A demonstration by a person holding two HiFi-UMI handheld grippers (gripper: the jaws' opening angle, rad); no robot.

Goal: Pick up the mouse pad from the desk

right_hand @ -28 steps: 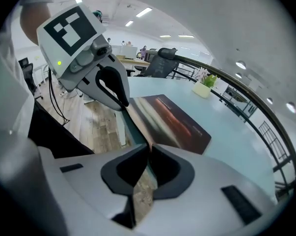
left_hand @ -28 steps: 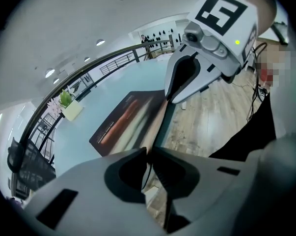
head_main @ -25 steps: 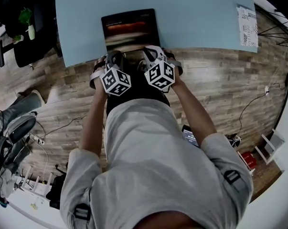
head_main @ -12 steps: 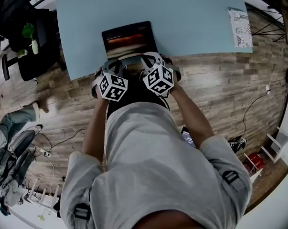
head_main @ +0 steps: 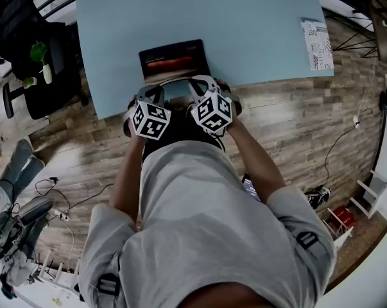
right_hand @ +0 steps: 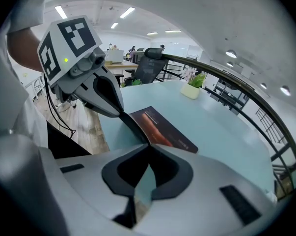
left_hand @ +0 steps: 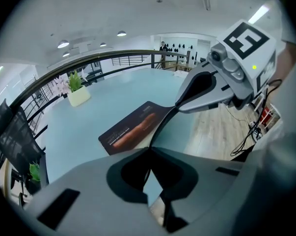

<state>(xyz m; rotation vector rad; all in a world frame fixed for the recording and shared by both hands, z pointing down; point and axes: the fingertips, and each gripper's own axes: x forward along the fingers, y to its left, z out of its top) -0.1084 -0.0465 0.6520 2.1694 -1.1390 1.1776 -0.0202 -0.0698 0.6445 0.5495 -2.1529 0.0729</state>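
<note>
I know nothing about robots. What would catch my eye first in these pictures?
Two hand-held grippers topped with black-and-white marker cubes, the left gripper and the right gripper, sit side by side at the near edge of a light blue desk. Both are shut on the near edge of a dark mouse pad with an orange-red streak. That edge is bent up off the desk.

Right hand-held gripper [right_hand: 147,149] pinches mouse pad [right_hand: 162,128] at near edge; left hand-held gripper [right_hand: 121,114] grips same edge, above pale-blue desk [right_hand: 226,132].
</note>
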